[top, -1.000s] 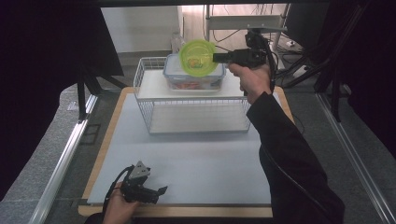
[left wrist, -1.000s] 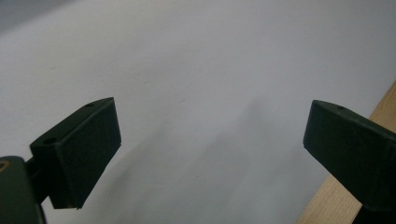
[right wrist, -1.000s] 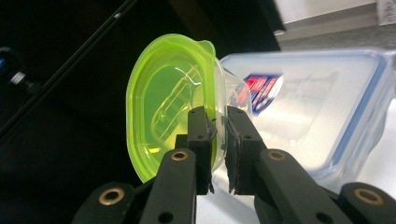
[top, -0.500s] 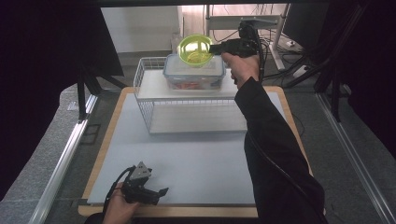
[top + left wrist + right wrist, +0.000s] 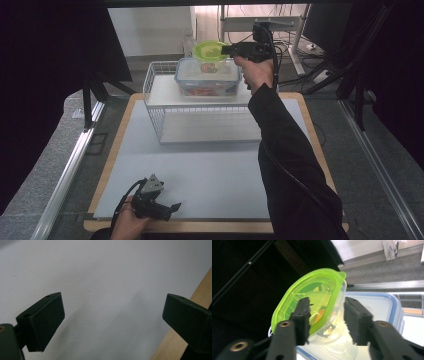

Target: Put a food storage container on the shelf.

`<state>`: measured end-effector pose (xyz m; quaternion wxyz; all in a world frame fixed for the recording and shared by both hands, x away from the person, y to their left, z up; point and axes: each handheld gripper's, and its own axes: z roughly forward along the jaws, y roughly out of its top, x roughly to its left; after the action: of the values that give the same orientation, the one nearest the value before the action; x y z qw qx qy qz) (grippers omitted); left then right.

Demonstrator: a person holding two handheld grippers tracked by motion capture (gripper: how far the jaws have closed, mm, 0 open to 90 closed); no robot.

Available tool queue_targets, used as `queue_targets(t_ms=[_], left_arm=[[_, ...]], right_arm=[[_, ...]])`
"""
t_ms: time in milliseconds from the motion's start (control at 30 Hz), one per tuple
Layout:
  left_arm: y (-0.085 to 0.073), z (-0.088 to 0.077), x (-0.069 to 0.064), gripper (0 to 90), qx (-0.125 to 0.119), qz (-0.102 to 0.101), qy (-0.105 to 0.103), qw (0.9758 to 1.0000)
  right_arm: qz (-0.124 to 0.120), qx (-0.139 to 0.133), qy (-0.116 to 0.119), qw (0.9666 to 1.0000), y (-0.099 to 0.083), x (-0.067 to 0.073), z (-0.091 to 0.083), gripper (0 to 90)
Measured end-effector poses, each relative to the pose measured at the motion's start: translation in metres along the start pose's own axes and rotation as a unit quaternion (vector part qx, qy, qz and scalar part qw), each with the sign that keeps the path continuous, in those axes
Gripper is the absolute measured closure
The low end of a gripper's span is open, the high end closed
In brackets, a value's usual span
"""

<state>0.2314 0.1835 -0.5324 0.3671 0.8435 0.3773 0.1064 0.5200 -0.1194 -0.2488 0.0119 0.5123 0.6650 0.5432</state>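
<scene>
Spread wide on the left gripper [image 5: 172, 206], fingers [image 5: 45, 320] bare, with nothing between them; just above the white table mat [image 5: 100, 277], close to its wooden edge. No hazard on that side beyond a stray nudge.

Farther right, on the right gripper [image 5: 327, 320], fingers [image 5: 303, 315] half parted, having just been opening, with the small green-lidded container [image 5: 312, 290] between them. One pad close against the green lid, the other seemingly just clear of the clear tub wall; hard to tell whether any contact remains. Container down on the lid of the large blue-rimmed food box [image 5: 377, 305], just beyond the fingertips, atop the wire rack [image 5: 155, 100].

Likely trouble:
- Pulling back before the jaws part fully: could catch the lid's rim or its corner tab on a pad and drag the container along.
- Smooth plastic on smooth plastic: could slide under a light sideways brush from either finger.
- Looks canted from between the fingers, though possibly from the hand's roll; if truly unsettled, could rock or tip off the box and fall behind the rack.
- Lifting a finger while it touches the green rim: could pop the lid loose.
</scene>
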Motion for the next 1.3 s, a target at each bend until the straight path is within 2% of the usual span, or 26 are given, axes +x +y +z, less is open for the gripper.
queue_targets(t_ms=[33,67,100,133,167,300,333,367,400,433,533,600,700,733,767,800,867,900,1000,1067,1100,1133,1167,1200,1233,1300], left_arm=[[0.0,0.0,0.0,3.9,0.0,0.0,0.0,1.0],[0.0,0.0,0.0,3.9,0.001,0.0,0.0,1.0],[0.0,0.0,0.0,3.9,0.001,0.0,0.0,1.0],[0.0,0.0,0.0,3.9,0.001,0.0,-0.001,1.0],[0.0,0.0,0.0,3.9,0.001,0.0,-0.001,1.0],[0.0,0.0,0.0,3.8,0.002,0.002,0.0,1.0],[0.0,0.0,0.0,3.8,0.001,0.002,0.001,1.0],[0.0,0.0,0.0,3.8,0.001,0.002,0.001,1.0],[0.0,-0.001,0.0,3.9,-0.003,0.001,0.003,1.0],[0.0,-0.001,0.0,3.9,-0.003,0.001,0.003,1.0],[0.0,-0.002,0.001,3.9,-0.009,-0.005,0.002,0.9999],[0.0,-0.001,0.001,3.9,-0.009,-0.005,0.002,0.9999],[0.001,-0.002,0.001,3.9,-0.009,-0.005,0.004,0.9999],[0.0,-0.002,0.001,3.8,-0.01,-0.005,0.003,0.9999],[0.0,-0.002,0.001,3.9,-0.01,-0.006,0.003,0.9999],[0.0,-0.002,0.001,3.9,-0.012,-0.007,0.004,0.9999],[0.001,-0.003,0.002,3.9,-0.017,-0.011,0.002,0.9998],[0.001,-0.003,0.002,3.9,-0.017,-0.011,0.002,0.9998],[0.0,-0.003,0.002,3.9,-0.02,-0.014,0.002,0.9997],[0.001,-0.003,0.002,3.9,-0.022,-0.014,0.002,0.9997],[0.001,-0.003,0.002,3.9,-0.022,-0.014,0.002,0.9997],[0.0,-0.003,0.002,3.9,-0.022,-0.014,0.002,0.9997],[0.0,-0.003,0.002,3.9,-0.022,-0.014,0.002,0.9997],[0.0,-0.003,0.002,3.9,-0.021,-0.015,0.002,0.9997],[0.0,-0.003,0.002,3.9,-0.021,-0.015,0.002,0.9997],[0.0,-0.003,0.002,3.9,-0.02,-0.015,0.002,0.9997]], right_arm=[[0.0,0.0,0.0,1.0,0.0,0.0,0.0,51.7],[-0.008,-0.002,-0.004,1.0,0.0,0.001,-0.001,44.2],[-0.012,-0.003,0.0,0.9999,0.0,0.001,-0.002,44.2],[-0.018,-0.004,0.001,0.9998,0.0,0.001,-0.003,37.0],[-0.018,-0.004,0.001,0.9998,0.0,0.001,-0.003,37.0],[-0.055,-0.005,0.002,0.9985,-0.004,0.001,-0.011,26.7],[-0.073,-0.002,0.005,0.9973,-0.009,0.001,-0.014,22.8],[-0.073,-0.002,0.005,0.9973,-0.009,0.001,-0.014,22.8],[-0.089,-0.002,0.011,0.996,-0.016,0.0,-0.018,20.3],[-0.089,-0.002,0.011,0.996,-0.016,0.0,-0.018,20.3],[-0.115,-0.009,0.015,0.9932,-0.029,0.001,-0.028,17.7],[-0.121,-0.012,0.016,0.9925,-0.033,0.002,-0.031,17.2],[-0.15,-0.015,0.02,0.9884,-0.047,0.003,-0.04,15.9],[-0.167,-0.016,0.021,0.9856,-0.056,0.002,-0.045,15.0],[-0.174,-0.016,0.022,0.9843,-0.061,0.002,-0.048,14.2],[-0.174,-0.016,0.022,0.9843,-0.061,0.002,-0.048,14.2],[-0.192,-0.019,0.023,0.981,-0.075,-0.001,-0.055,12.4],[-0.192,-0.019,0.023,0.981,-0.075,-0.001,-0.055,12.4],[-0.213,-0.021,0.021,0.9767,-0.091,-0.003,-0.061,10.4],[-0.229,-0.016,0.021,0.9731,-0.109,-0.007,-0.066,8.5],[-0.229,-0.016,0.021,0.9731,-0.109,-0.007,-0.066,8.5],[-0.241,-0.016,0.022,0.9703,-0.121,-0.009,-0.069,7.2],[-0.241,-0.016,0.022,0.9703,-0.121,-0.009,-0.069,7.2],[-0.25,-0.011,0.023,0.9679,-0.135,-0.012,-0.07,5.7],[-0.25,-0.011,0.023,0.9679,-0.135,-0.012,-0.07,5.7],[-0.258,-0.003,0.023,0.9658,-0.151,-0.017,-0.071,4.1]])
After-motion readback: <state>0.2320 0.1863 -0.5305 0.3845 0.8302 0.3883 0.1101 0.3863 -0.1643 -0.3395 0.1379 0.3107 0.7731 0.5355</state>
